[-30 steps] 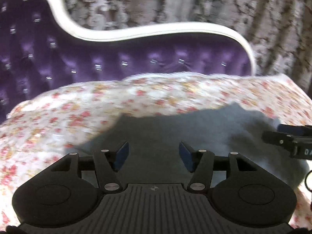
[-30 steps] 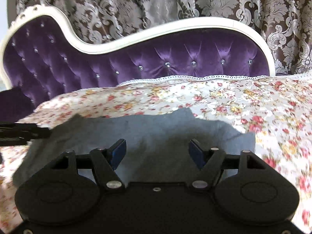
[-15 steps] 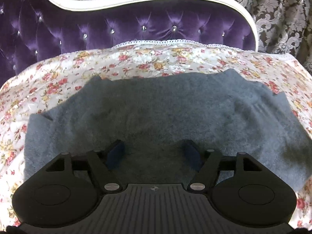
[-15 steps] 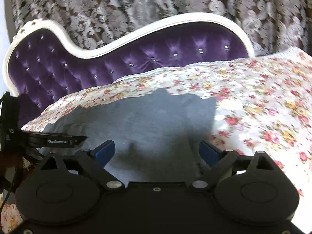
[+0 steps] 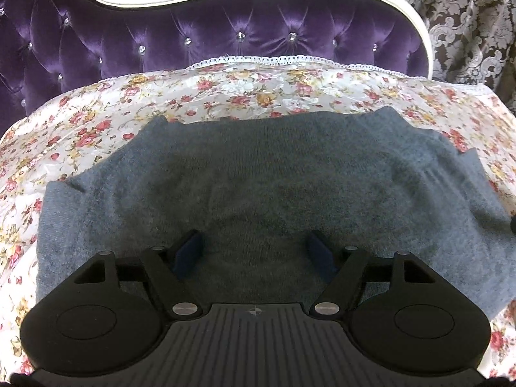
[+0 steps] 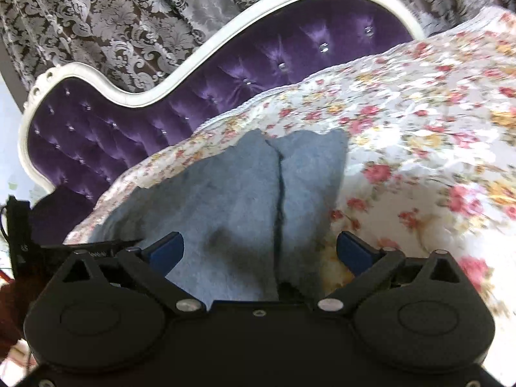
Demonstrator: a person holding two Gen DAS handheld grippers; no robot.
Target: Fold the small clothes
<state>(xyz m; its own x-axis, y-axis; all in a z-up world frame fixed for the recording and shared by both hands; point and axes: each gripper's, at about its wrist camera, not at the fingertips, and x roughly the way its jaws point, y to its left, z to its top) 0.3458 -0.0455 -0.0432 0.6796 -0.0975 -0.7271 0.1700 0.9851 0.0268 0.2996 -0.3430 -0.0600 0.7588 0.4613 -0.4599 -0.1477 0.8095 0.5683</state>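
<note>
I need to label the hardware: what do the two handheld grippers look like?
Both are matte black. The left gripper and right gripper each have two angled finger arms with blue pads, silver pivot screws and round side housings. The left body is ribbed, with a small crosshair mark.

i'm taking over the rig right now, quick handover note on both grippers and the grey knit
Left gripper: jaws open, low over the near part of the grey knit garment, gripping nothing.
Right gripper: jaws opening wide, over the garment's right end, nothing pinched.
Garment: lying spread across the floral cover in front of the purple tufted backrest. The right wrist view shows a dark seam or fold edge near that end; I cannot tell which.
Done: garment laid out, both grippers free.
Left: the folding; no finished fold is clearly visible.
</note>
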